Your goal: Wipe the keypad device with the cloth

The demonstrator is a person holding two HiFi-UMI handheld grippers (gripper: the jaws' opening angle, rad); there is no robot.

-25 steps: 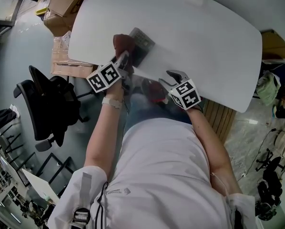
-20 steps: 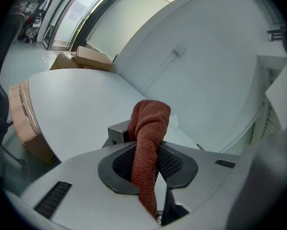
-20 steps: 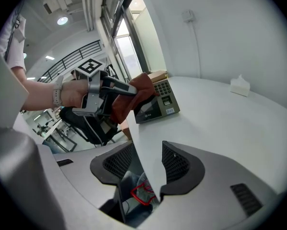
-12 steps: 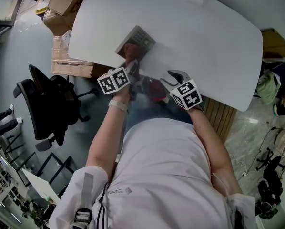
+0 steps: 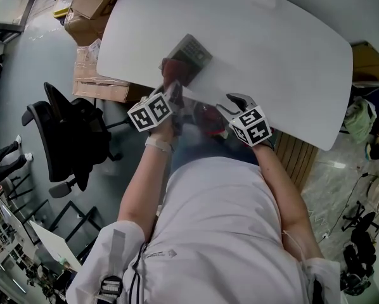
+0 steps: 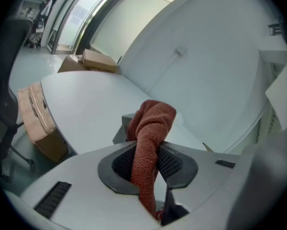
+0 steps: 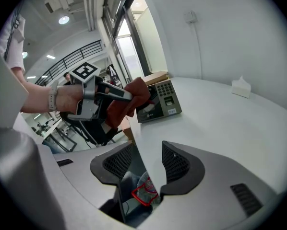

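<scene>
cloth [image 5: 175, 70] at keypad device [image 5: 194, 49], on table [image 5: 272, 62]

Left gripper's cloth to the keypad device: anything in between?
Nothing visible. The red-brown terry cloth clamped in the left gripper overlaps the near end of the grey keypad device on the white table.

- Cloth [image 6: 150, 128]: rust-red terry, rough and nubbly.
- Keypad device [image 7: 160, 102]: matt grey plastic casing.
- Tabletop [image 5: 272, 56]: smooth white with a faint sheen.
- Left gripper [image 6: 150, 164]: matt grey plastic shell, dark ribbed inner faces.
- Cardboard box [image 5: 91, 2], upper left of the head view: dull brown.
</scene>
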